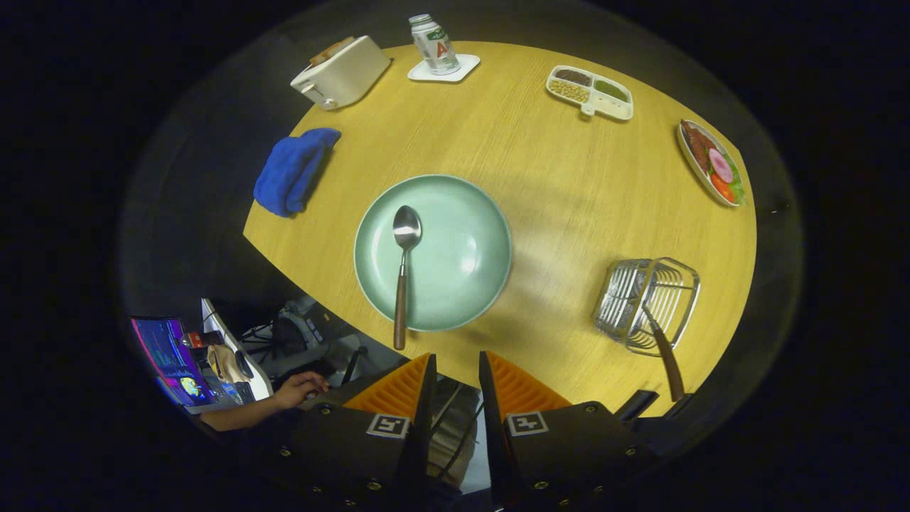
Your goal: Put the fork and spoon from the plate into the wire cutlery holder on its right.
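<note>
A pale green plate (466,213) lies on the round wooden table (569,185), just ahead of my fingers. A spoon (403,274) with a steel bowl and brown handle rests on the plate's left half, its handle reaching over the near rim toward me. To the plate's right stands the wire cutlery holder (643,302), and the fork (665,352) leans inside it, brown handle sticking out toward me. My gripper (456,363) hovers above the table's near edge, open, with nothing between its fingers.
At the far side stand a white toaster (341,71), a can on a white coaster (435,46), a divided dish of grains (590,92) and a plate of food (713,165). A blue cloth (293,169) lies left of the plate. A person's hand (295,390) and a screen sit below left.
</note>
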`<state>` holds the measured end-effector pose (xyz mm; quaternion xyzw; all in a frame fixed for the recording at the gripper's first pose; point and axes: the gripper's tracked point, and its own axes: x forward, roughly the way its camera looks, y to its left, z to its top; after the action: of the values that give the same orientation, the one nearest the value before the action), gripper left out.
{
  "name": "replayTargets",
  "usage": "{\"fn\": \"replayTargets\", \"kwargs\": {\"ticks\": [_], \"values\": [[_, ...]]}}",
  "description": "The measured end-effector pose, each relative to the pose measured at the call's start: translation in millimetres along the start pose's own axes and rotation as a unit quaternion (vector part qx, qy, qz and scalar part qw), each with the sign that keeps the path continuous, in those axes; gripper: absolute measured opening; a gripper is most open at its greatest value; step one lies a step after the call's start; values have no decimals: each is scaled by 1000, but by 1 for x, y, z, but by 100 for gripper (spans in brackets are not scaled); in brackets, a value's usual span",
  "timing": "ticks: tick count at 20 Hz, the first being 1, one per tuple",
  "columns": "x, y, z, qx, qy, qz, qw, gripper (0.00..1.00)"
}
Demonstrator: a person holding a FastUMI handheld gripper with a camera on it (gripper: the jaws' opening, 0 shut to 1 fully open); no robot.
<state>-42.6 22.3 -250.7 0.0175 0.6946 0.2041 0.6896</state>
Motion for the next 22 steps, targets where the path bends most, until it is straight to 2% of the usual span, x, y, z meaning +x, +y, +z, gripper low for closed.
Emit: {"fn": "replayTargets", "kwargs": {"ticks": [5,13,17,22], "values": [[41,28,2,-35,3,0,999,35],[85,53,12,-19,15,1,1000,35],[106,52,19,-29,19,-17,999,35],[121,53,18,-20,30,-15,999,35]]}}
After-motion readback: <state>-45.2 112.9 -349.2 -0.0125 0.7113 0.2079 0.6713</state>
